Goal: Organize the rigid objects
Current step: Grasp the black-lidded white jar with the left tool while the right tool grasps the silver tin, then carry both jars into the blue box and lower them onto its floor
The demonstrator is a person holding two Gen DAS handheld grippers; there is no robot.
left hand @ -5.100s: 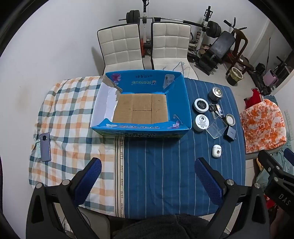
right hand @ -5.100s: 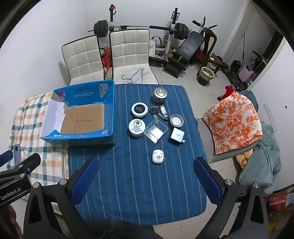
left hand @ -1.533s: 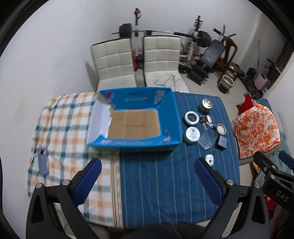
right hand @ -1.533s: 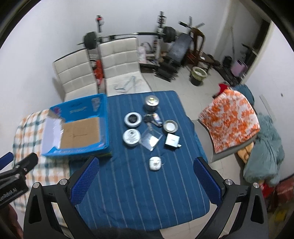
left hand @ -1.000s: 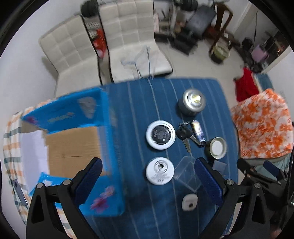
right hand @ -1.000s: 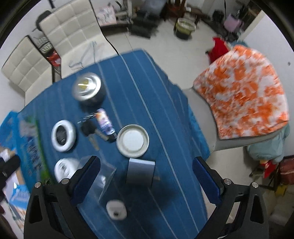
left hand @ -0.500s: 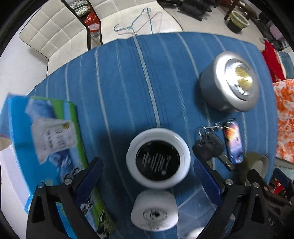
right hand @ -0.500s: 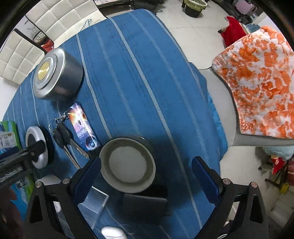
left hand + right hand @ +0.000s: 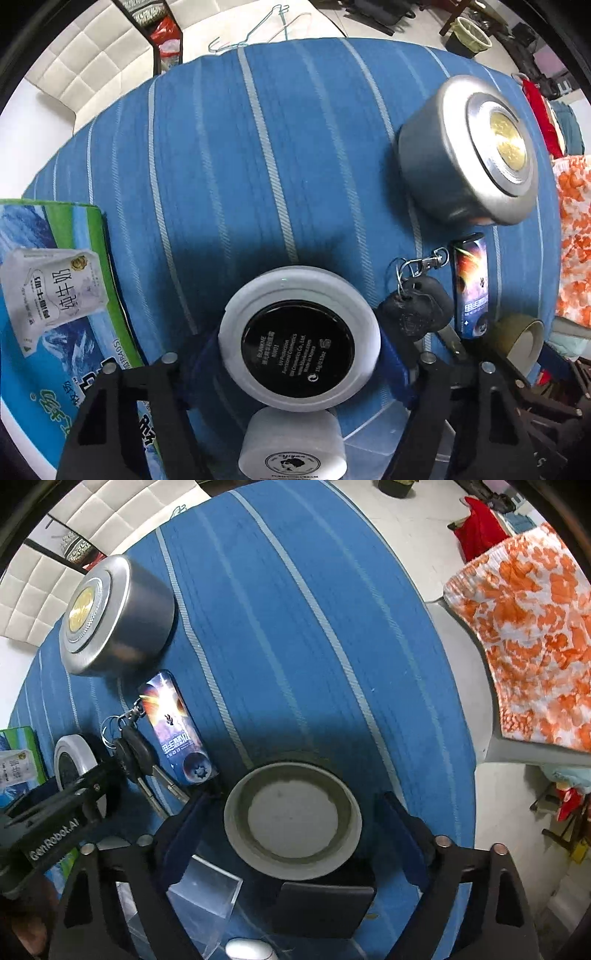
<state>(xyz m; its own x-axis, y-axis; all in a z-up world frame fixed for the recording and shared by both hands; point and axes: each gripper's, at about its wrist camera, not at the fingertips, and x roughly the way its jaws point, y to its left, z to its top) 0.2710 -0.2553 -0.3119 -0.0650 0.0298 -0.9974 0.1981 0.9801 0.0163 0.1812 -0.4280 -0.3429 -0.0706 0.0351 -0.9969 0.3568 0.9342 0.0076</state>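
My left gripper (image 9: 299, 350) is low over the table with its blue fingers on either side of a round white compact with a black label (image 9: 299, 338); the fingers touch or nearly touch its rim. My right gripper (image 9: 291, 823) straddles a round grey-rimmed tin lid (image 9: 292, 818), with a gap on each side. A silver tin with a gold centre (image 9: 469, 155) stands beyond; it also shows in the right wrist view (image 9: 114, 616). Keys with a printed tag (image 9: 471, 284) lie between the two grippers.
A blue and green carton (image 9: 55, 295) stands at the left. A second white jar (image 9: 291, 446) sits under the left gripper. A clear plastic box (image 9: 207, 890), a dark charger block (image 9: 325, 908) and a white case (image 9: 251, 950) lie close below. An orange-patterned seat (image 9: 535, 627) stands right of the table.
Both grippers have dropped from high above the table to just over it. The left fingers have closed in around the white compact and the right fingers around the tin lid.
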